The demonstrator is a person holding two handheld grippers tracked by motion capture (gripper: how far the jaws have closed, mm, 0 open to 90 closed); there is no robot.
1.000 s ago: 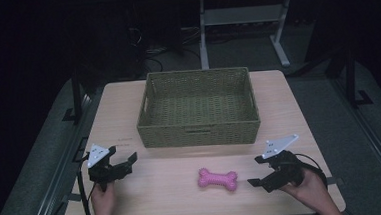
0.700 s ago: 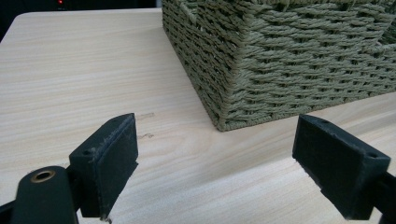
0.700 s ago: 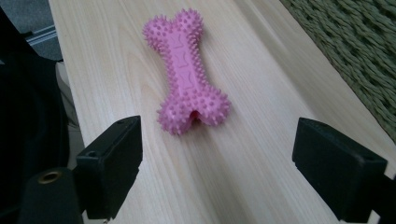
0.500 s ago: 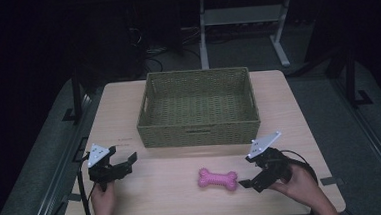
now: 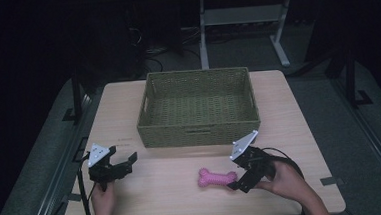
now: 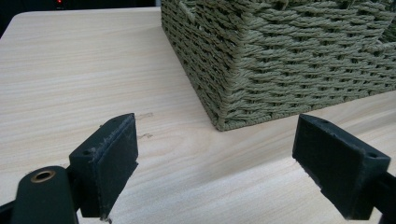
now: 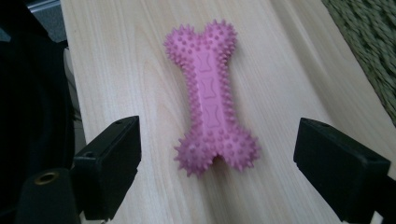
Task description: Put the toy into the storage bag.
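I have the right gripper (image 5: 237, 181) lined up on the pink bone toy (image 5: 217, 177), which lies flat on the table (image 5: 174, 198) just in front of the woven basket (image 5: 200, 132). Its jaws have just been opening and now stand spread wide, the near knob of the toy between them but untouched. To grip well, I judge I should slide forward until the pads flank the narrow shaft rather than the spiky end, keep low and level, then close squarely. The left gripper (image 5: 113, 166) rests apart at the table's left, jaws spread on nothing. From the right gripper view, the toy's underside is hidden, and I cannot tell how close the jaw tips are to the tabletop.
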